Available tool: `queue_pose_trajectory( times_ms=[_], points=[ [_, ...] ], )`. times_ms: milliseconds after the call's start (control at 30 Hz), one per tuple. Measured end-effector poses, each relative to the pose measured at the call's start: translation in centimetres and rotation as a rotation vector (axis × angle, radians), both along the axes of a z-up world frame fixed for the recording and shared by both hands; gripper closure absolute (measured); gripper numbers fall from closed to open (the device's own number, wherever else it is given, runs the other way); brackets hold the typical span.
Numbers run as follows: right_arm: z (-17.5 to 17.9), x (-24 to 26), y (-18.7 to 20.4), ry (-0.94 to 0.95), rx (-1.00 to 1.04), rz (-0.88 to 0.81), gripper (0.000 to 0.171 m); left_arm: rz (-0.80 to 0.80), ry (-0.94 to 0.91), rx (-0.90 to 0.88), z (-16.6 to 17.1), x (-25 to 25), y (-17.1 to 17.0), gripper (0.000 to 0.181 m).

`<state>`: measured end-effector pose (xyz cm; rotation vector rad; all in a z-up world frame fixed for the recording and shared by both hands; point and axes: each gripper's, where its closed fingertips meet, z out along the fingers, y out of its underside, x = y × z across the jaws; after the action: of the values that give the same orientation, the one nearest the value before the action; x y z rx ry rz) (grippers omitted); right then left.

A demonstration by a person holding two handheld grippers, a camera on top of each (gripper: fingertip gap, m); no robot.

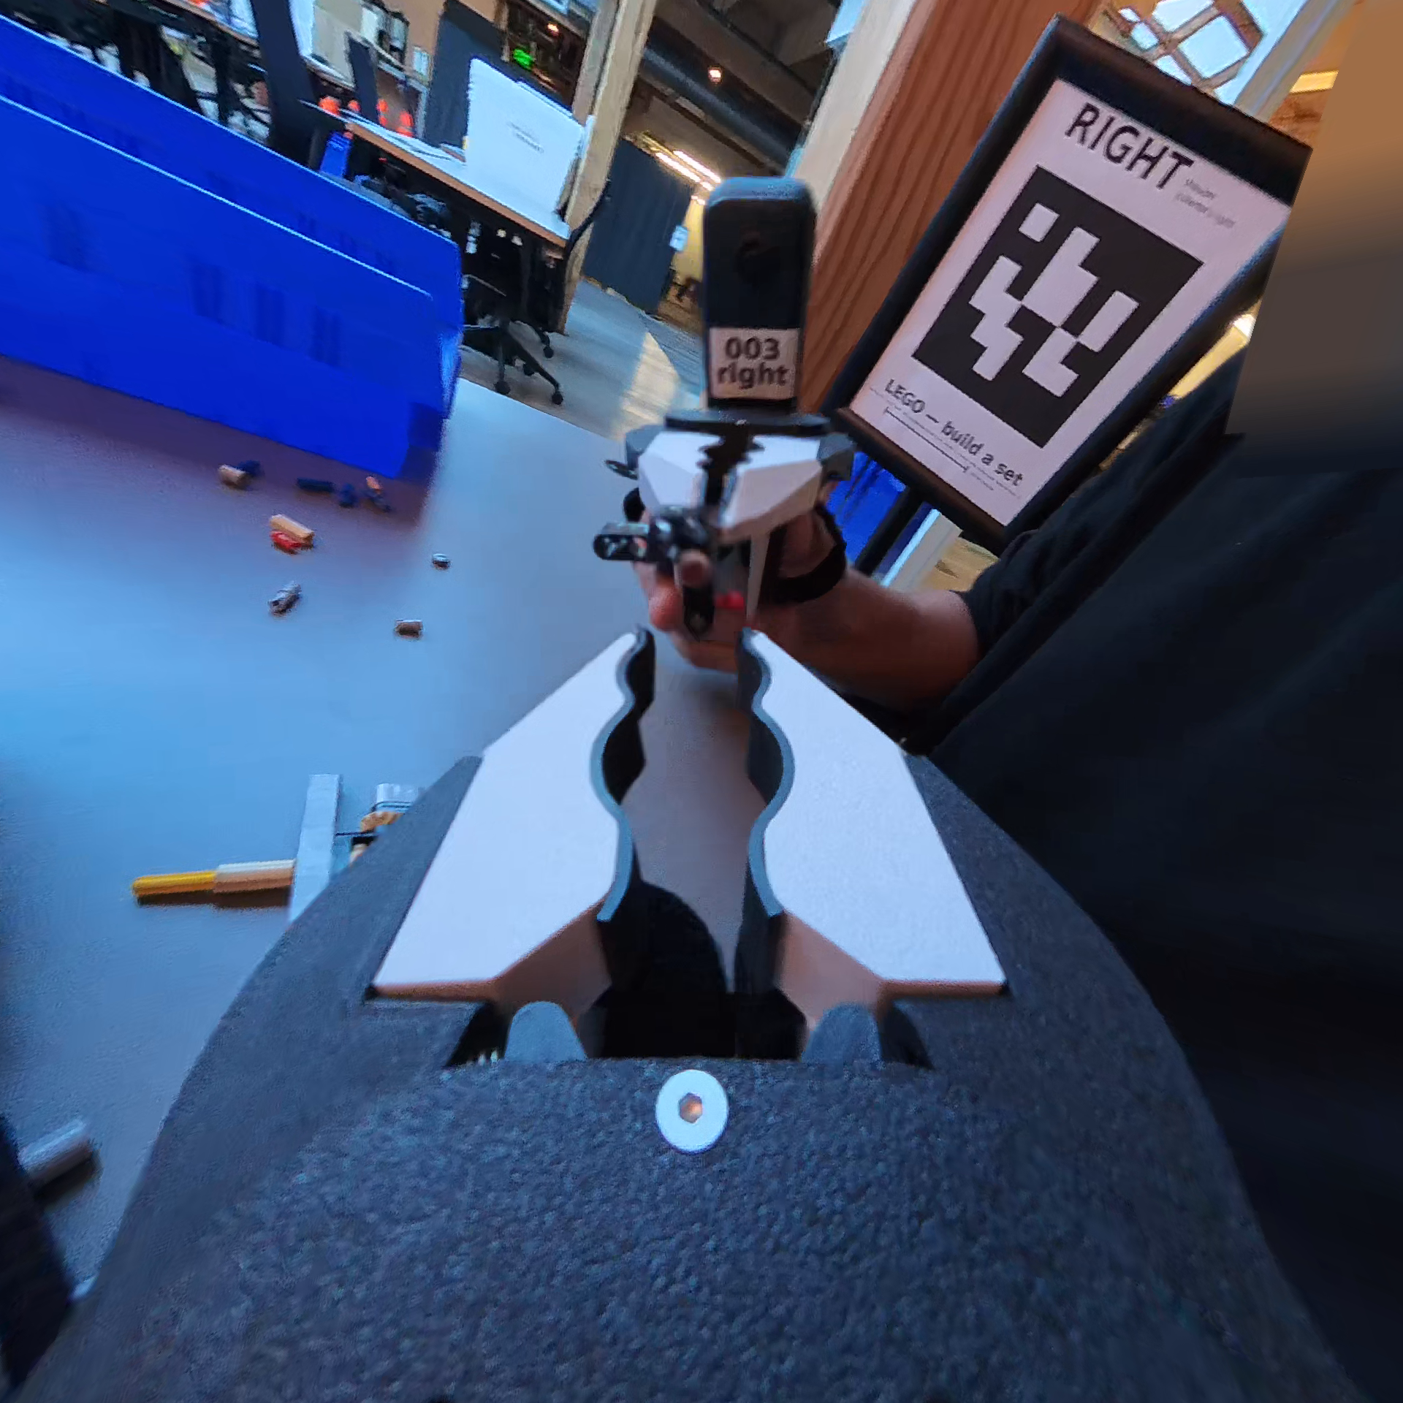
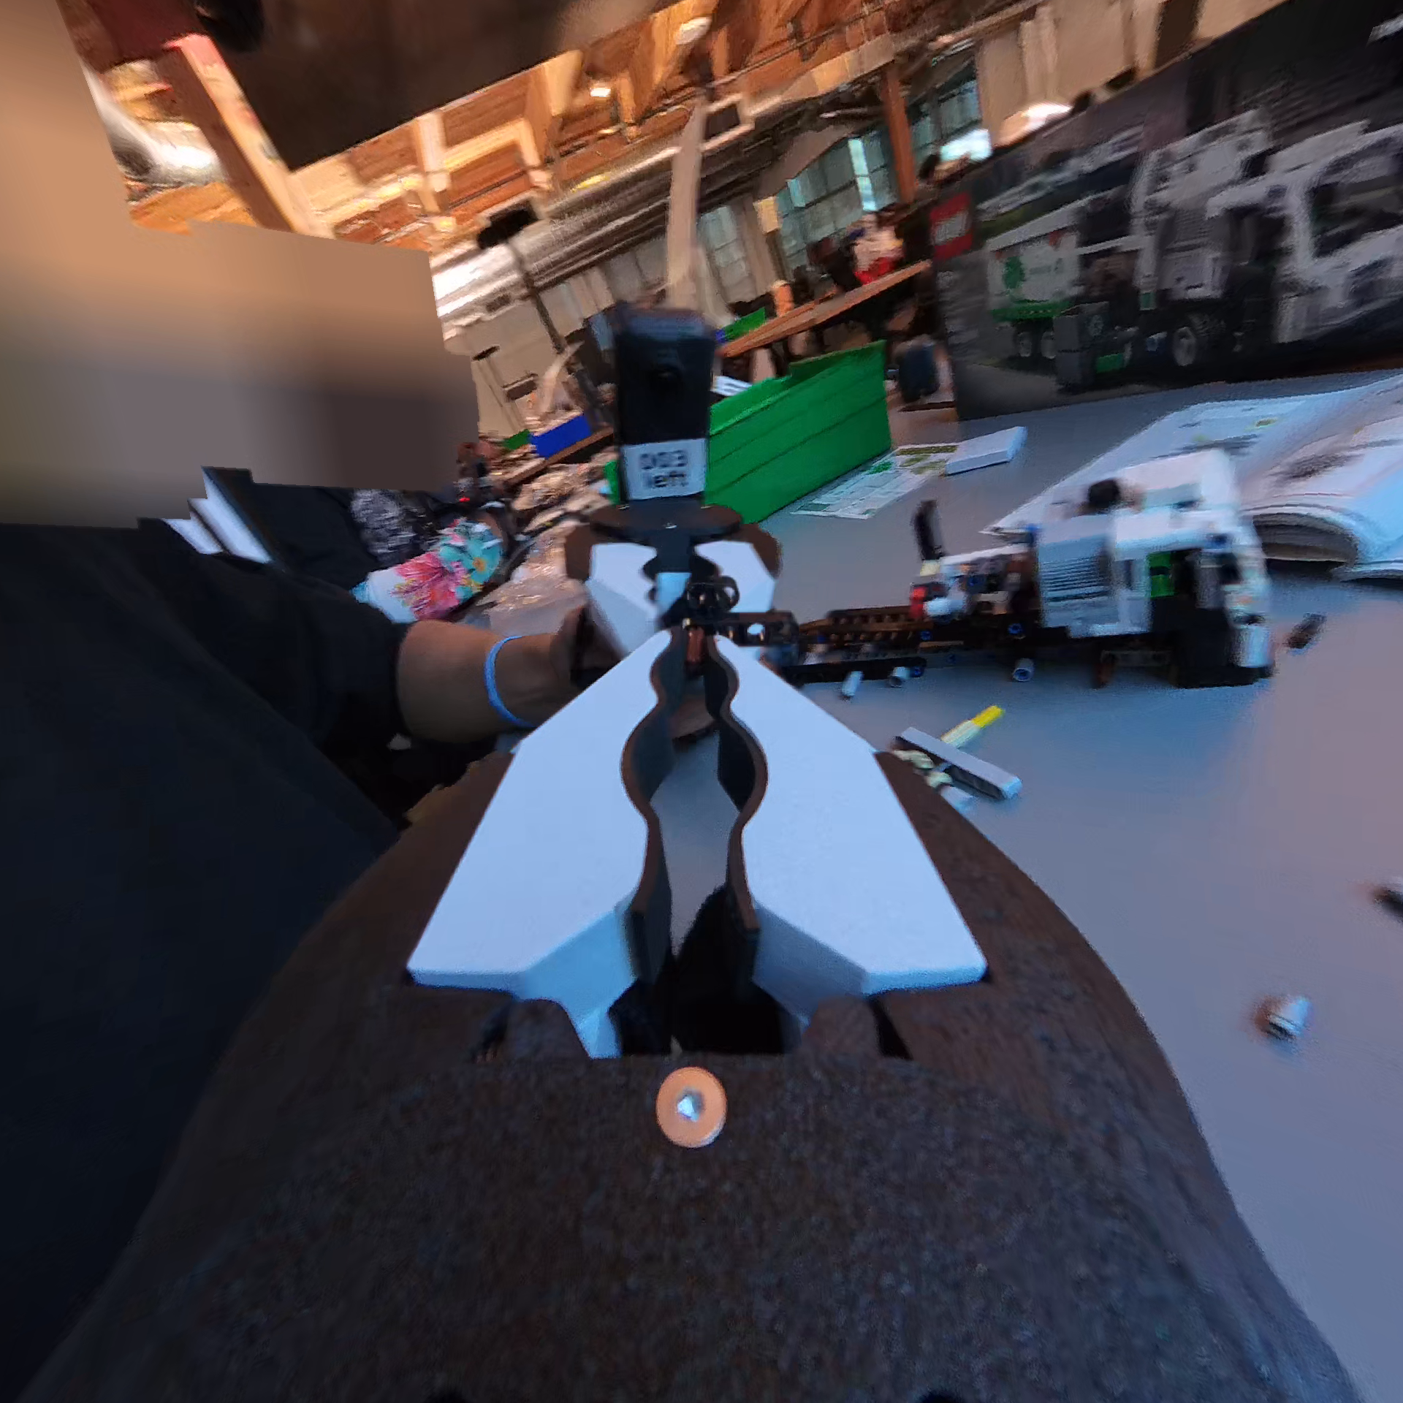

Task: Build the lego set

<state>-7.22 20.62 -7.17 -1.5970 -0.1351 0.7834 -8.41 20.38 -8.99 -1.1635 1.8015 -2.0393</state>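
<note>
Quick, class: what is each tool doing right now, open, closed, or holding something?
Left tool: open, nothing between its fingers, facing the other tool.
Right tool: closed on a small black lego assembly, held above the table.

What I can't make out from either wrist camera

In my right wrist view, the small dark piece (image 2: 695, 649) pinched at my right gripper (image 2: 692, 645) tips is mostly covered by the white fingers (image 2: 797, 774), so I can't tell its shape; the truck model (image 2: 1139, 577) behind is smeared by blur, and the open booklet (image 2: 1306, 486) runs off the right edge. In my left wrist view, the loose bits (image 1: 292, 531) near the blue bin (image 1: 190, 266) are too small to identify, the bin is cut off at the left edge, and a grey peg (image 1: 57, 1158) at the lower left is half hidden and blurred.
</note>
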Motion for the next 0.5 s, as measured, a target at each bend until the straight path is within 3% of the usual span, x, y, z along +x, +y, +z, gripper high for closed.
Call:
queue_pose_trajectory(
  times_ms=[67, 167, 267, 433, 500],
  points=[
    [-0.4, 2.1, 0.5, -0.065, -0.086, -0.107, 0.168, 0.053, -0.017, 0.035, 0.0, 0.2, 0.7, 0.158],
    [-3.3, 4.0, 0.3, -0.201, -0.377, -0.176, 0.168, 0.146, -0.074, 0.172, -0.3, 0.3, 1.7, 0.157],
    [-6.3, 5.2, -0.7, -0.458, -0.621, -0.256, 0.168, 0.211, -0.1, 0.347, -1.1, 0.5, 2.5, 0.156],
    [-8.3, 5.4, -1.9, -0.656, -0.877, -0.183, 0.168, 0.251, -0.122, 0.46, -1.1, 0.7, 3.0, 0.156],
    [-8.6, 5.4, -1.6, -0.642, -0.919, -0.141, 0.168, 0.251, -0.109, 0.458, -1.3, 0.8, 3.1, 0.156]
  ],
)
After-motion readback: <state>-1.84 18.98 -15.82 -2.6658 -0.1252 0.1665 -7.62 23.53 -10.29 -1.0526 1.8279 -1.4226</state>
